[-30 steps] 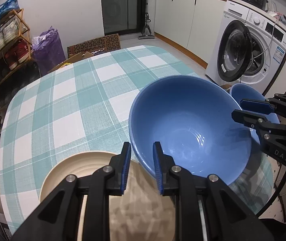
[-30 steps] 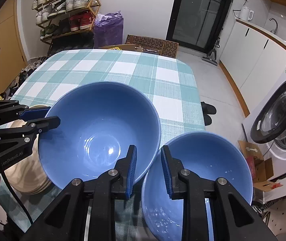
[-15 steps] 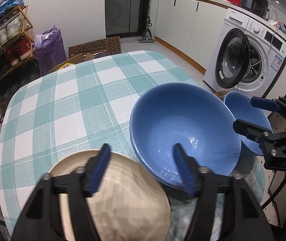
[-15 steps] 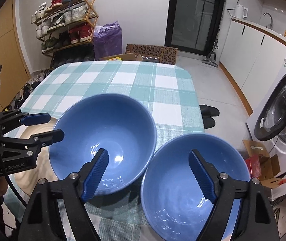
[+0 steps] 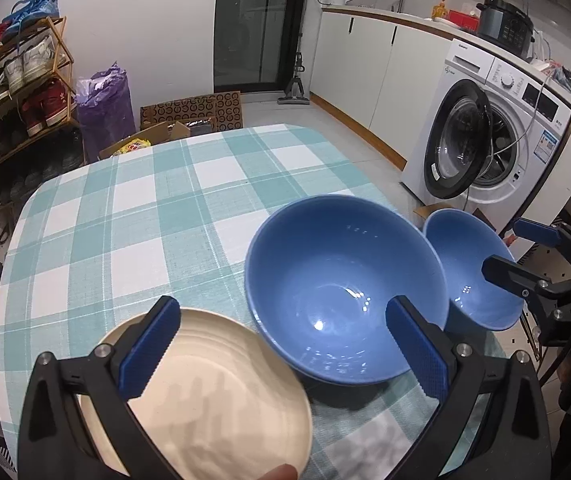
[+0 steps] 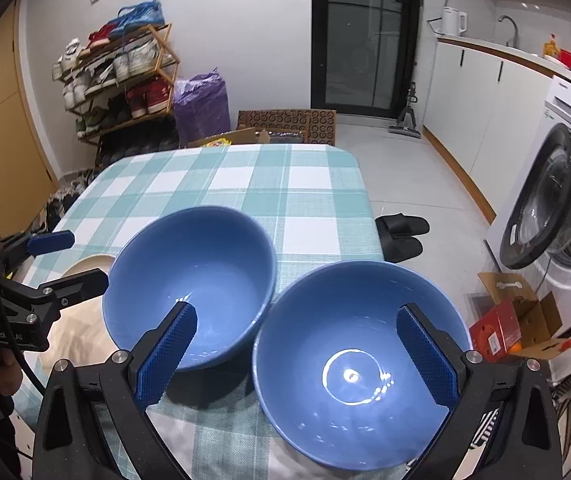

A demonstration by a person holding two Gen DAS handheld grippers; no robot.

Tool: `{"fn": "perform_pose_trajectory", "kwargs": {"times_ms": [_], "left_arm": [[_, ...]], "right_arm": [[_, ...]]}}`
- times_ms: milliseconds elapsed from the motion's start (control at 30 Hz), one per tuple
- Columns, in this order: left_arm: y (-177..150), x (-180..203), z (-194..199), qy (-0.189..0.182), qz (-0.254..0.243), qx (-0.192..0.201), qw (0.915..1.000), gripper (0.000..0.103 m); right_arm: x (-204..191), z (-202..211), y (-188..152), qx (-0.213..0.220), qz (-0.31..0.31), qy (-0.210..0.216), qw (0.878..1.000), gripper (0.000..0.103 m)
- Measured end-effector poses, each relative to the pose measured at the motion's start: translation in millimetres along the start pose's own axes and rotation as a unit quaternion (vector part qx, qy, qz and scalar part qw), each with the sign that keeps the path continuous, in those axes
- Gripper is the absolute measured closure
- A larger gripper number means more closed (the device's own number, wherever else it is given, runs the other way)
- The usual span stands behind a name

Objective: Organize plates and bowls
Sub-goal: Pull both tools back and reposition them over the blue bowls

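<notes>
Two blue bowls and a cream plate sit at the near end of a teal checked table. In the left wrist view the cream plate is lower left, the larger-looking blue bowl centre, the second blue bowl right. My left gripper is open and empty, above the plate's right edge and the centre bowl's near rim. In the right wrist view my right gripper is open and empty, spanning the near bowl and the left bowl. The plate is partly hidden by the left gripper.
A washing machine with open door stands to the right, white cabinets behind it. A shoe rack, purple bag and cardboard boxes lie beyond the table's far end. Slippers and a red box are on the floor.
Both grippers went from nearly shut to wide open and pulled back and up from the bowls. The bowls and plate rest on the table.
</notes>
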State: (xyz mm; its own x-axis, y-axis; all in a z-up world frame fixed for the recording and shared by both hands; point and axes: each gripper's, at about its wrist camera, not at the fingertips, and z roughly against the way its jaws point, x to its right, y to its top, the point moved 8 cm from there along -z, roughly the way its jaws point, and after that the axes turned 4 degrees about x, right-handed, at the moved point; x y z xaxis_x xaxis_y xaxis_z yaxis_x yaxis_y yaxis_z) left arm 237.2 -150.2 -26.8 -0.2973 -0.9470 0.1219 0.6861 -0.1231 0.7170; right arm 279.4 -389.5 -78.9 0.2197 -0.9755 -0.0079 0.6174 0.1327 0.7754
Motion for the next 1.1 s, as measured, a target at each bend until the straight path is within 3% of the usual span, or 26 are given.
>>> {"fn": "perform_pose_trajectory", "kwargs": {"times_ms": [500,1100], "left_arm": [[2.1,44.1,15.4,-0.012,-0.02,0.022,0.9995,0.0],[-16.4,99.7,14.6,-0.048,-0.047,0.009,0.9977,0.0]], "right_arm": [[55.9,48.3,-17.7,0.036,-0.063,-0.021,0.997,0.001],[101.9,83.0,-54.1,0.043,-0.098,-0.043,0.993,0.001]]}}
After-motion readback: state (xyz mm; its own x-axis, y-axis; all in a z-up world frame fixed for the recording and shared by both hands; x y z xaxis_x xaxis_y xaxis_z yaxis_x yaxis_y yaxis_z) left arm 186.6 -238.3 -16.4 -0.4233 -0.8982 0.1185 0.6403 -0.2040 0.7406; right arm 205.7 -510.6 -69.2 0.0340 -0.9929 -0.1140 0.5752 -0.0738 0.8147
